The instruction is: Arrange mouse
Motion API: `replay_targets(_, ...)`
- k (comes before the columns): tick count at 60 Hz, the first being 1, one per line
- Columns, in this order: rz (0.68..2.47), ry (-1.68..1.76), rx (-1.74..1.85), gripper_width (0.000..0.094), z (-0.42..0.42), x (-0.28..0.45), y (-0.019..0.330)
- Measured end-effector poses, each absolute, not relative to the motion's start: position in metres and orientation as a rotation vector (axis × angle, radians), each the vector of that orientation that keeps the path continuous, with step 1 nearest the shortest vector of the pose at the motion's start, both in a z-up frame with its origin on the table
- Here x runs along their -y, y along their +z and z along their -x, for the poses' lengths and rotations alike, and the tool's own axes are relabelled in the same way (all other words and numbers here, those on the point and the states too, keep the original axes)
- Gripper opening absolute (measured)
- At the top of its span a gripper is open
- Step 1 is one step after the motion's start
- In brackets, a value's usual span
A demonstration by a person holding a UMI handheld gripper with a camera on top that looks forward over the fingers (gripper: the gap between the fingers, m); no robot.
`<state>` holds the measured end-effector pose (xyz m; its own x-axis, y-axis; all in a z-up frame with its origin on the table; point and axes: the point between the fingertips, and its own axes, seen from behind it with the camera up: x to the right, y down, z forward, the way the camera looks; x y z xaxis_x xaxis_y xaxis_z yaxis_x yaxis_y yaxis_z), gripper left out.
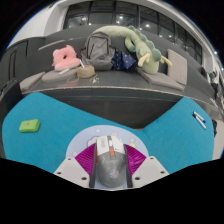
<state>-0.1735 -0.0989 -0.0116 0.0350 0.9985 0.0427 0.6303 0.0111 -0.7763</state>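
A grey computer mouse [111,165] with an orange scroll wheel and black sides sits between my two fingers, held above a teal mat. My gripper [111,163] is shut on it, with the magenta pads [92,157] pressing on both its sides. The mouse points forward, away from the camera. The teal mat [60,122] lies below and ahead on a dark desk.
A green block [29,125] lies on the mat's left part. A pen-like object [199,119] lies at its right edge. Beyond the desk is a grey sofa [120,62] with a pink plush [65,57], a grey backpack [100,48] and a green plush toy [140,45].
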Motion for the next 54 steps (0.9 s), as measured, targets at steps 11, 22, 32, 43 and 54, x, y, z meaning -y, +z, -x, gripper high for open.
replay_targets(11,1.637,0.730,1.655,0.0765,0.174,0.098,-0.012)
replay_targets(22,1.714,0.789,1.598,0.0846,0.127,0.082,0.034)
replay_targets(32,1.727,0.787,1.579,0.0850,0.035,0.055,0.081)
replay_targets(43,1.707,0.757,1.622,0.0849,-0.065,0.028,0.101)
replay_targets(54,1.725,0.703,1.618,0.0850,-0.130,0.002,0.098)
